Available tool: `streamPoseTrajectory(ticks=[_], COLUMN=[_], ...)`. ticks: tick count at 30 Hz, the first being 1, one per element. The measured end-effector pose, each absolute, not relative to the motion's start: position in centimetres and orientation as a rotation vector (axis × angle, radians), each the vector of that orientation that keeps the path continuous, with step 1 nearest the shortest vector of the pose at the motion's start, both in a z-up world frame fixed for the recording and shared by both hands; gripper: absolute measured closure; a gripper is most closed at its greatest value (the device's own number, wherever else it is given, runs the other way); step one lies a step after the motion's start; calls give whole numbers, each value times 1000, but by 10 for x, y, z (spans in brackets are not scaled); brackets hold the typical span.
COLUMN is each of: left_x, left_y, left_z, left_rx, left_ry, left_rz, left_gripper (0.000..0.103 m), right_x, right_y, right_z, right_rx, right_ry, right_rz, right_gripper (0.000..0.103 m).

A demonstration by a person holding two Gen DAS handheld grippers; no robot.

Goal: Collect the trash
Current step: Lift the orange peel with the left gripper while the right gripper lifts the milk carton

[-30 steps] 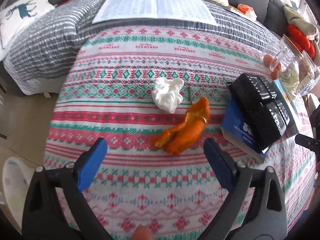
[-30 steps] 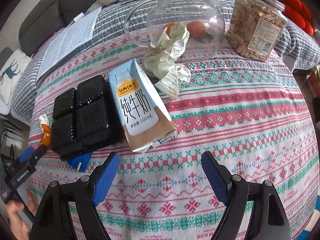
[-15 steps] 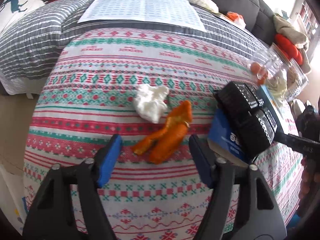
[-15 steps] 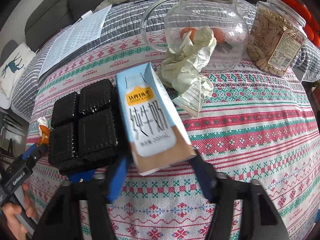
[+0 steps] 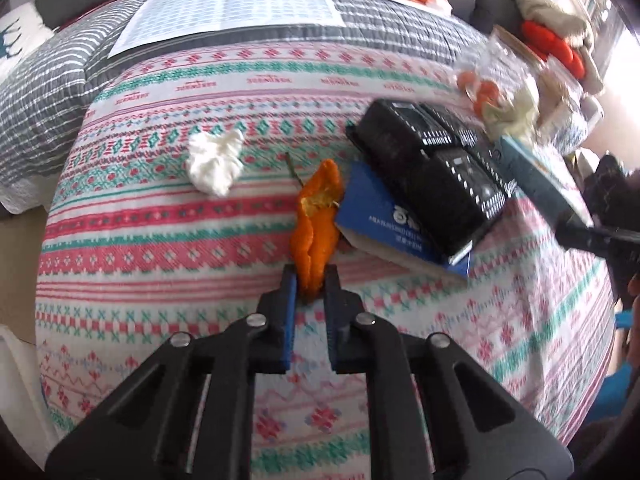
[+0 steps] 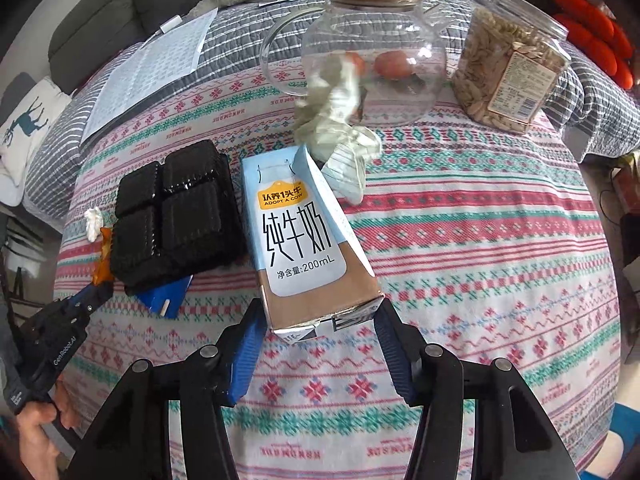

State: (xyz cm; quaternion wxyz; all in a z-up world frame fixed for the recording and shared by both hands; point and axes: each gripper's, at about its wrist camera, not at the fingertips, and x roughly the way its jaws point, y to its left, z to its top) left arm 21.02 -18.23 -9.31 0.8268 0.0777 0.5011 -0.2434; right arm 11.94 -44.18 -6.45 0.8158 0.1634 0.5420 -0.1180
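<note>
My left gripper (image 5: 310,280) is shut on the near end of an orange peel (image 5: 316,220) that lies on the patterned tablecloth; it also shows in the right wrist view (image 6: 94,290). A crumpled white tissue (image 5: 216,162) lies to the peel's upper left. My right gripper (image 6: 320,316) is shut on the bottom end of a light-blue milk carton (image 6: 298,240). A crumpled greenish paper wrapper (image 6: 340,120) lies beyond the carton.
A black plastic tray (image 6: 176,216) rests on a blue box (image 5: 388,224) left of the carton. A glass jug (image 6: 372,48) and a jar of seeds (image 6: 508,68) stand at the back. A printed sheet (image 5: 228,12) lies on the grey striped quilt.
Both grippers moved forward and closed: the left onto the orange peel, the right onto the milk carton.
</note>
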Motion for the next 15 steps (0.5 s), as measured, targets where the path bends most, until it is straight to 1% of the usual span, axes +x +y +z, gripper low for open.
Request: streamPoseTrajectory(ticks=[6, 15], left_x=[193, 153], left_y=[-185, -179], left_z=[-91, -86], left_rx=[155, 190], left_ry=[1140, 1219], left_rz=[-490, -501], left_gripper=[90, 90], right_x=[88, 51], right_y=[-448, -454], right_z=[-57, -69], right_rx=[332, 375], right_ry=[1158, 1229], right_rz=[-231, -176], right_gripper=[47, 46])
